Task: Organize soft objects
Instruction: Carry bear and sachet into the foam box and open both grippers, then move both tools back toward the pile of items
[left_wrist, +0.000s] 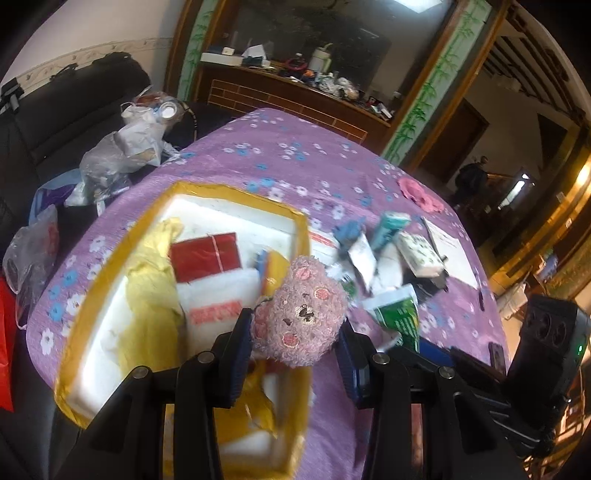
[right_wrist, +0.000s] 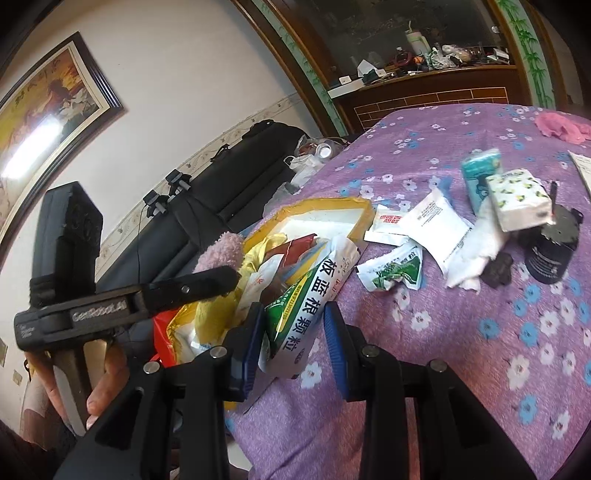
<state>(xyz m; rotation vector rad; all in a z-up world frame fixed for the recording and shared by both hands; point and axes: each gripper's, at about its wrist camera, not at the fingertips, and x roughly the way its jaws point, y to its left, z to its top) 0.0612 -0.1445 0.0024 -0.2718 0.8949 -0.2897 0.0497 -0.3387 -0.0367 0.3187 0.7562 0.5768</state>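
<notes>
My left gripper (left_wrist: 295, 332) is shut on a pink plush bear (left_wrist: 301, 314) and holds it above the near right edge of a white foam box with yellow tape (left_wrist: 110, 280). The box holds yellow plastic (left_wrist: 151, 295), a red packet (left_wrist: 205, 254) and white packets. In the right wrist view my right gripper (right_wrist: 295, 317) is shut on a green and white medicine bag (right_wrist: 306, 302) over the box's near corner (right_wrist: 325, 203). The plush (right_wrist: 221, 249) shows pink behind the left gripper.
Loose packets (right_wrist: 432, 221), a floral tissue pack (right_wrist: 517, 199), a teal pack (right_wrist: 478, 170), a black jar (right_wrist: 550, 254) and a pink cloth (right_wrist: 561, 125) lie on the purple floral tablecloth (right_wrist: 480, 332). Plastic bags (left_wrist: 110, 158) and a black sofa (left_wrist: 74, 103) stand beyond the table's left edge.
</notes>
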